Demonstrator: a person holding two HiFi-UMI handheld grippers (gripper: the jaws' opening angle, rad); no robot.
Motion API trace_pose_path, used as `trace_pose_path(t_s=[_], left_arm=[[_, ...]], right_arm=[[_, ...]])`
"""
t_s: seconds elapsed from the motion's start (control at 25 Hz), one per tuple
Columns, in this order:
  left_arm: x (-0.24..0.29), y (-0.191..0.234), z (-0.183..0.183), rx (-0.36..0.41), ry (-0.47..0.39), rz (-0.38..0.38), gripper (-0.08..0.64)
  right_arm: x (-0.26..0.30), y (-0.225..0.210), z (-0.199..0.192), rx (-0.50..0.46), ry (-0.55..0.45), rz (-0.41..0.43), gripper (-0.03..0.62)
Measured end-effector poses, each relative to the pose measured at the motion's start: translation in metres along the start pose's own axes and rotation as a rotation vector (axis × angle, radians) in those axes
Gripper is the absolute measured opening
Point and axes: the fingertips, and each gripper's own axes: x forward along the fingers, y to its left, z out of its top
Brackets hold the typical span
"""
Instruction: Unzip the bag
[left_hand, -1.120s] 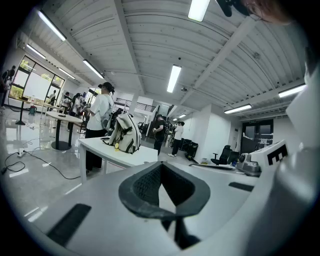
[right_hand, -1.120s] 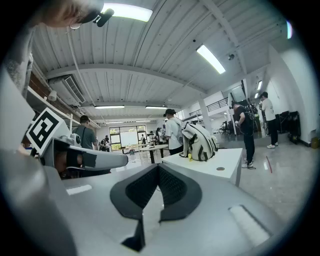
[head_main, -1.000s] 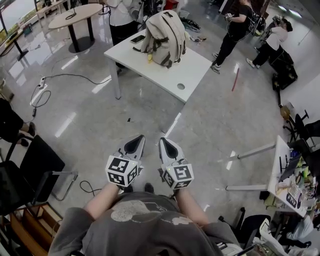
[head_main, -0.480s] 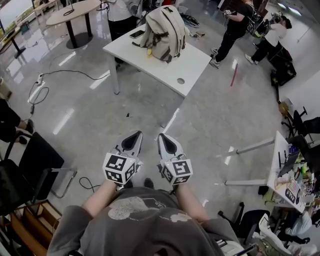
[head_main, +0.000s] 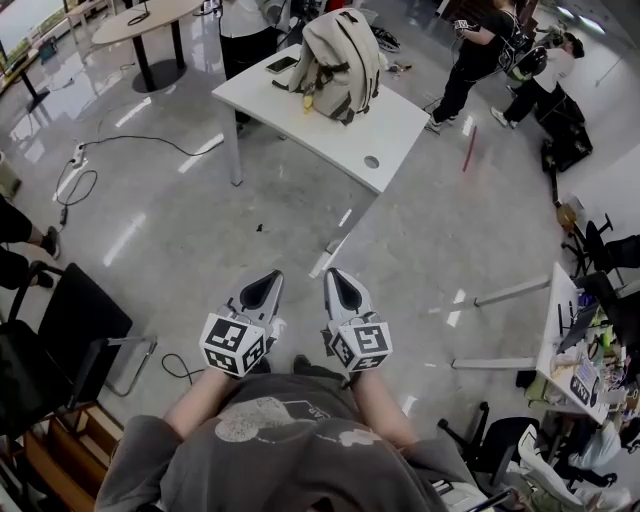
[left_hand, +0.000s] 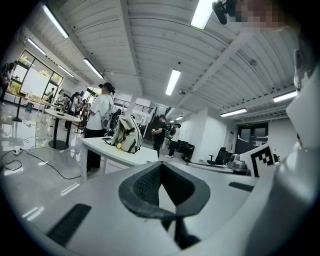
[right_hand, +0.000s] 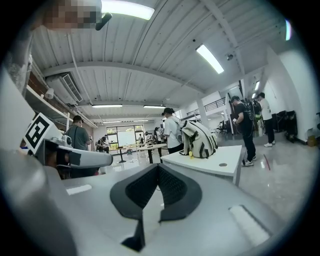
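Note:
A beige backpack (head_main: 342, 58) with dark straps stands upright on a white table (head_main: 380, 135) far ahead across the floor. It also shows small in the left gripper view (left_hand: 127, 140) and in the right gripper view (right_hand: 199, 140). My left gripper (head_main: 264, 289) and right gripper (head_main: 340, 290) are held side by side close to my body, well short of the table. Both are shut with nothing between the jaws. Both point toward the bag, the left gripper (left_hand: 161, 166) and the right gripper (right_hand: 158, 168) alike.
A black chair (head_main: 75, 335) stands at my left, above a wooden shelf. A cable (head_main: 110, 150) lies on the floor near a round table (head_main: 150, 18). People (head_main: 478, 50) stand beyond the white table. A cluttered desk (head_main: 572, 345) is at the right.
The head view has shifted slightly, so the table and backpack sit a little further right. Both grippers stay shut and side by side.

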Motion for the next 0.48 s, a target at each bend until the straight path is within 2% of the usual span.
trace_pose_path(t_s=[0.12, 0.28, 0.48], left_arm=[[-0.012, 0.028, 0.0, 0.002, -0.001, 0.031, 0.005], [-0.023, 0.07, 0.002, -0.018, -0.005, 0.106, 0.006], [-0.013, 0.088, 0.013, 0.013, -0.027, 0.092, 0.006]], right_arm=[[0.011, 0.004, -0.007, 0.012, 0.005, -0.033, 0.0], [0.021, 0.011, -0.011, -0.007, 0.017, -0.024, 0.0], [0.039, 0.0, -0.007, -0.036, 0.006, -0.041, 0.0]])
